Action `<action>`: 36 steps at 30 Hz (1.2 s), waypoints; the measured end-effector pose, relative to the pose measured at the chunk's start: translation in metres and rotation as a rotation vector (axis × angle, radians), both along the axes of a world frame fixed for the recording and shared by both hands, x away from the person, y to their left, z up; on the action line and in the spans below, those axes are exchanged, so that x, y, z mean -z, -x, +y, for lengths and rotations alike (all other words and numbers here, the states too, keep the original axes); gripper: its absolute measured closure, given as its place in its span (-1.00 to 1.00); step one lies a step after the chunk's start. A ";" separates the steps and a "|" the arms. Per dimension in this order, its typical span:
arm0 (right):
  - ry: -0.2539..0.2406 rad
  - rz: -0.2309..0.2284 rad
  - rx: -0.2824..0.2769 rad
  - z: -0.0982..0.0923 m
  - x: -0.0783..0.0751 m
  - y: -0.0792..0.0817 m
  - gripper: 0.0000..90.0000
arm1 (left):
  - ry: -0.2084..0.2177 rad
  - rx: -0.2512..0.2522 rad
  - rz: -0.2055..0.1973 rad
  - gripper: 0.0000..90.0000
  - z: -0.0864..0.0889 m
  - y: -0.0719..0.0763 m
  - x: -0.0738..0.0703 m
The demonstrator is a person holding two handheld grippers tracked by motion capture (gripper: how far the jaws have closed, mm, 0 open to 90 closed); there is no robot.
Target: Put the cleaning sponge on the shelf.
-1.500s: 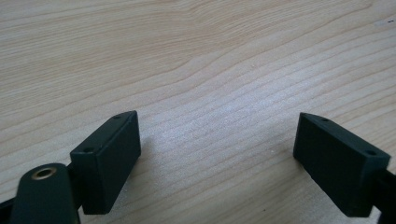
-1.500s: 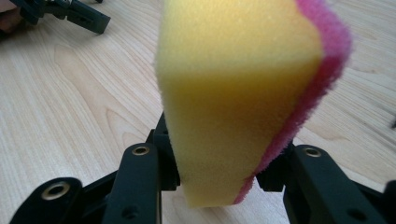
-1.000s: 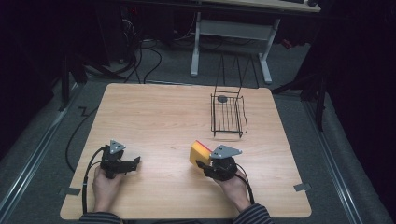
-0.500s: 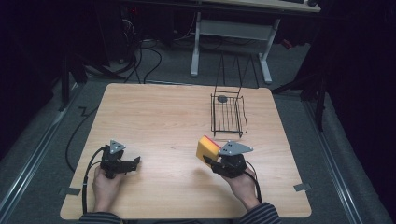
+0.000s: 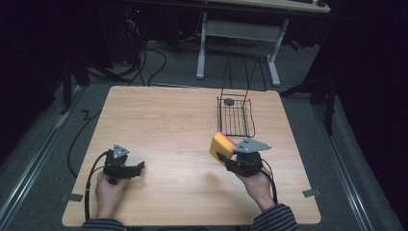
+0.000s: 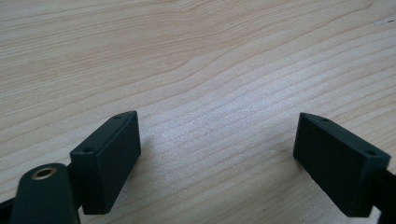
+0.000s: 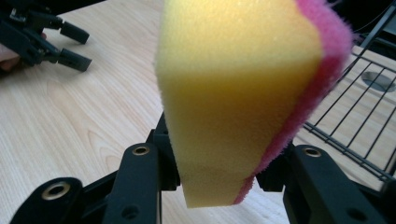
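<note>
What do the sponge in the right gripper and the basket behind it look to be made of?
Sponge: soft open-cell foam by its look, matte yellow and finely pored, with a fuzzy pink scouring layer on one face; the right gripper pinches its lower end.
Basket: thin dark wire, probably coated or painted metal, an open grid with tall looped handles.
Table: pale wood-grain top, possibly laminate.

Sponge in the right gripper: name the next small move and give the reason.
Probably carry the sponge forward toward the wire basket. The right gripper is shut on it, clear of the table, and the basket stands just beyond. The left gripper rests open, holding nothing.
</note>
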State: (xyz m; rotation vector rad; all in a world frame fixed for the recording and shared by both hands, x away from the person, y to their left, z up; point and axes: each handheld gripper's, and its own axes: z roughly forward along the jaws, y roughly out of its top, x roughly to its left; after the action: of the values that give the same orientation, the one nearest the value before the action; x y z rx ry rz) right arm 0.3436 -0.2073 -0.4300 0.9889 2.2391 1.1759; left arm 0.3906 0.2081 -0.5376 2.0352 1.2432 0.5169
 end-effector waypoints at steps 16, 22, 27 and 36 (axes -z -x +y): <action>-0.010 -0.020 0.064 -0.017 -0.018 -0.020 0.35 | 0.000 0.000 0.000 -0.66 0.000 0.000 0.000; 0.000 -0.029 0.084 -0.021 -0.025 -0.030 0.35 | -0.002 0.002 0.001 -0.66 0.000 0.000 0.000; 0.000 -0.031 0.110 -0.026 -0.029 -0.039 0.35 | -0.002 0.002 0.001 -0.66 0.000 0.000 0.000; -0.006 -0.028 0.159 -0.033 -0.028 -0.059 0.34 | -0.002 0.002 0.001 -0.66 0.000 0.000 0.000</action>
State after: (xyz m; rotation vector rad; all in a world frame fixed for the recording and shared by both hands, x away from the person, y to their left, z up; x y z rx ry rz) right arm 0.4027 -0.2406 -0.4019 1.1230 2.0932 1.1200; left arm 0.3906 0.2084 -0.5375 2.0384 1.2415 0.5165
